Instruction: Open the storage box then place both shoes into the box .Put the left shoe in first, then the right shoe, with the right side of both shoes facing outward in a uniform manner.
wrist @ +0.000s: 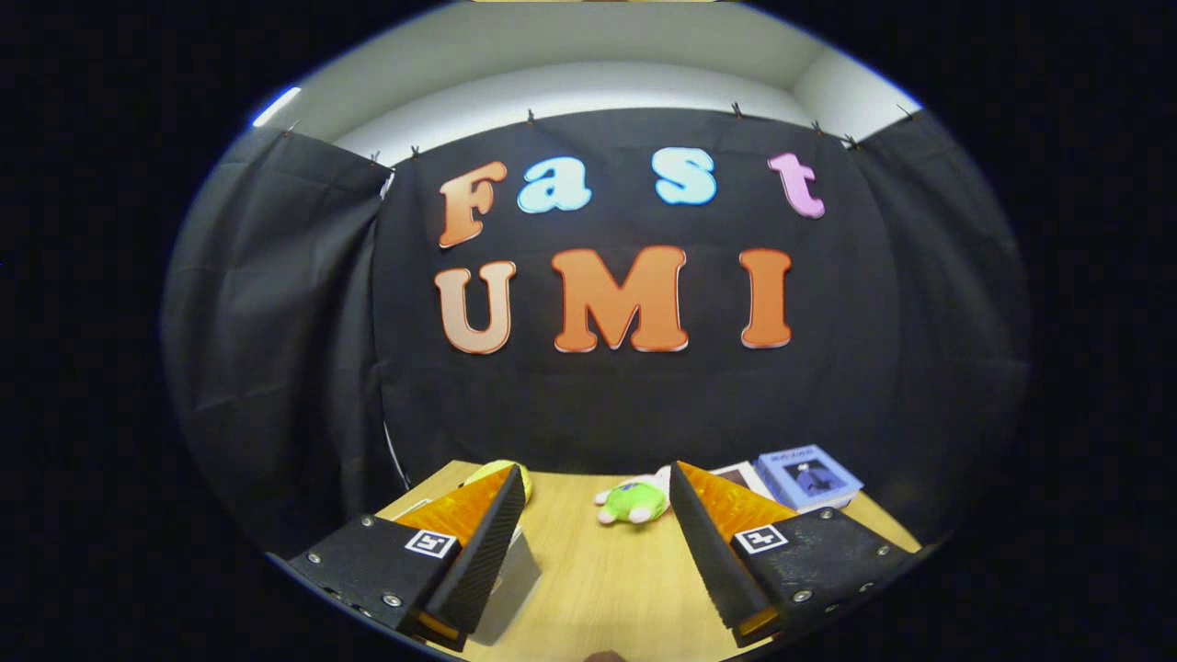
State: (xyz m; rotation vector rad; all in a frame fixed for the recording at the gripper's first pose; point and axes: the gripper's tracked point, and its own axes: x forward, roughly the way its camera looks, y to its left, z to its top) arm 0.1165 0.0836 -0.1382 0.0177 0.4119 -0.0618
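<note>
Gripper (598,542) stands wide open, nothing held, above the wooden table (607,579). A pale box-like object (510,579), possibly the storage box, sits under the near-side finger; shoes not identified. Beyond the table's middle lies a green plush toy (634,501). Risk: fingers clip the box edge through poor sighting

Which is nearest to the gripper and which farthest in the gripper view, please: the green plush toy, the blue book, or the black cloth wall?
Measured from the open gripper, which holds nothing:
1. Green plush toy, on the table just ahead, between the fingertips.
2. Blue book, beyond the right finger, near the table's back edge.
3. Black cloth wall, behind the table.
</note>
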